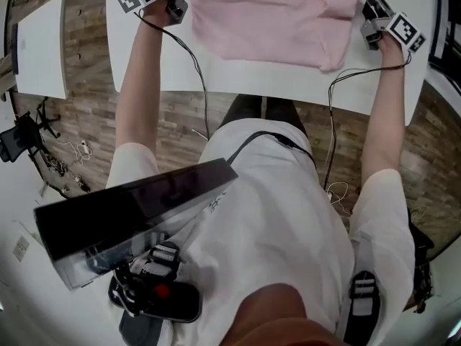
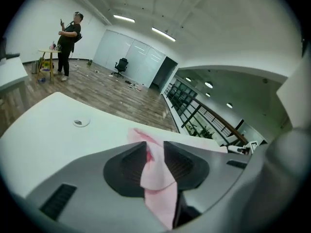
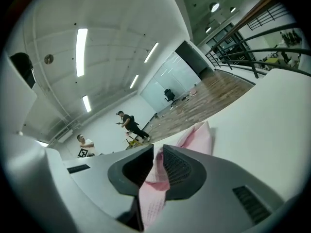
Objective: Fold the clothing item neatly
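Observation:
A pink garment (image 1: 274, 20) lies spread on the white table (image 1: 288, 81) at the top of the head view. My left gripper (image 1: 176, 6) is at its left edge and my right gripper (image 1: 366, 13) at its right edge, both arms stretched forward. In the left gripper view, a fold of the pink garment (image 2: 158, 178) is pinched between the dark pads (image 2: 131, 166) of my left gripper (image 2: 155, 157). In the right gripper view, my right gripper (image 3: 158, 166) is likewise shut on the pink garment (image 3: 199, 137), which rises just past the jaws. The garment's far edge is cut off by the head view's top.
A second white table (image 1: 39, 45) stands at the left over the wood floor, with cables (image 1: 61, 161) beneath. Gripper cables (image 1: 194, 71) hang off the near table edge. A person (image 2: 68, 38) and an office chair (image 2: 120, 64) are far off; more people (image 3: 127, 123) stand beyond.

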